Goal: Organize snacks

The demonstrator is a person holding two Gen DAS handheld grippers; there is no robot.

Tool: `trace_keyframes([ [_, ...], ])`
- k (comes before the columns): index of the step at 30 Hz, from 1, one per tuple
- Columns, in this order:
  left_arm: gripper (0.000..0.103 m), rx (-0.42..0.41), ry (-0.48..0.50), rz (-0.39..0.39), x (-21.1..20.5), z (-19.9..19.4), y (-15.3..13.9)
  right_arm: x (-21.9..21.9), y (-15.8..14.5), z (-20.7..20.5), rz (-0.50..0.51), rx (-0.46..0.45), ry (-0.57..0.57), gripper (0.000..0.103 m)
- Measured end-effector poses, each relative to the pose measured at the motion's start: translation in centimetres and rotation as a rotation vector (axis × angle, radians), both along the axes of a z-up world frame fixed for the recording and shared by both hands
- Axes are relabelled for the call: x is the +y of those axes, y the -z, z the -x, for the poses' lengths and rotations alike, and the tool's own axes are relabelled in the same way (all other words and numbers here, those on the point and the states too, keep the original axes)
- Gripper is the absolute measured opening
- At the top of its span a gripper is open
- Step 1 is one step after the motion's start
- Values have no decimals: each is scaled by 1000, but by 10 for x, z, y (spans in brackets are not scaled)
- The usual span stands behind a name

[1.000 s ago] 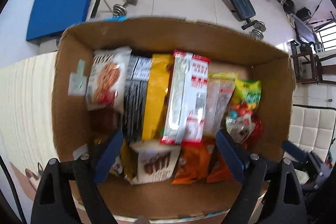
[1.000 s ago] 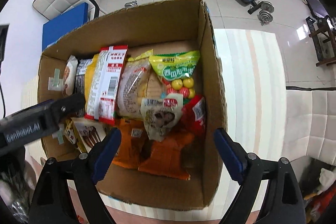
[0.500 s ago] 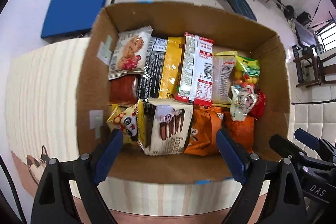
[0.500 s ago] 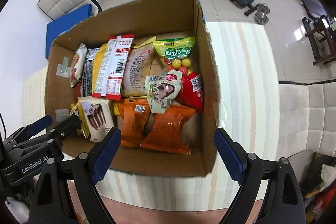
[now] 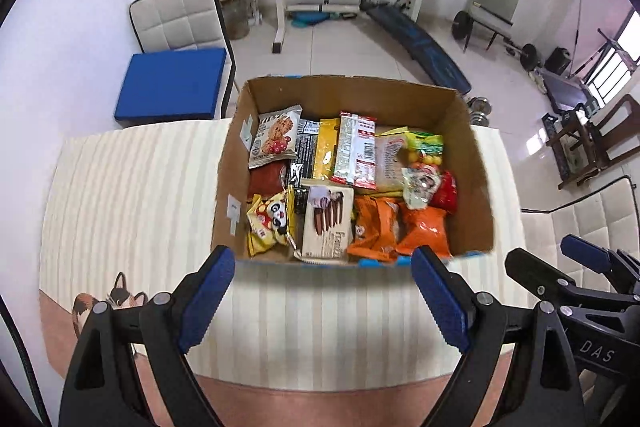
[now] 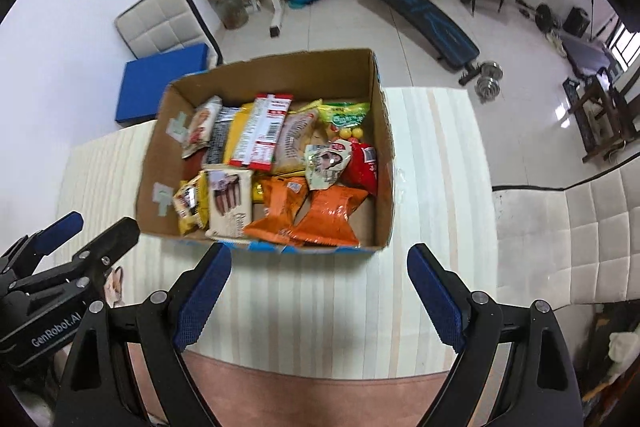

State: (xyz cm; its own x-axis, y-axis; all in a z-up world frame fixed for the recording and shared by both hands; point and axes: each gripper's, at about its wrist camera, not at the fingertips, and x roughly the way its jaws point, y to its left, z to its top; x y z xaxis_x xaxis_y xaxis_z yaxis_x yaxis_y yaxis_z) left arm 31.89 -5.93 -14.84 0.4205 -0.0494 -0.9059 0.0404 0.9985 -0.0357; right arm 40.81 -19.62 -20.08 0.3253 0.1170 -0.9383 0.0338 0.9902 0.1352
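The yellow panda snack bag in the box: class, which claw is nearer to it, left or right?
Left. The left claw sits open just in front of the yellow panda snack bag; the right claw hangs open farther toward the box's right side.

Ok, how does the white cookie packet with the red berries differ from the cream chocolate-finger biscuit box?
The white cookie packet with red berries is a soft pouch at the far left of the cardboard box, leaning tilted. The cream chocolate-finger biscuit box is a rigid carton near the front edge, lying flatter. The packet pictures a round cookie; the carton pictures dark sticks. Both sit inside, untouched; both grippers are open and empty.
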Motion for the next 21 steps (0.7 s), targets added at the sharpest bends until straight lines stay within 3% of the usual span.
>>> trace_keyframes([
  [12, 90, -131, -47, 13, 14, 88, -60, 3, -74, 95, -21, -154, -2, 92],
  [21, 90, -204, -58, -3, 14, 141, -96, 6, -120, 164, 47, -254, -11, 95],
])
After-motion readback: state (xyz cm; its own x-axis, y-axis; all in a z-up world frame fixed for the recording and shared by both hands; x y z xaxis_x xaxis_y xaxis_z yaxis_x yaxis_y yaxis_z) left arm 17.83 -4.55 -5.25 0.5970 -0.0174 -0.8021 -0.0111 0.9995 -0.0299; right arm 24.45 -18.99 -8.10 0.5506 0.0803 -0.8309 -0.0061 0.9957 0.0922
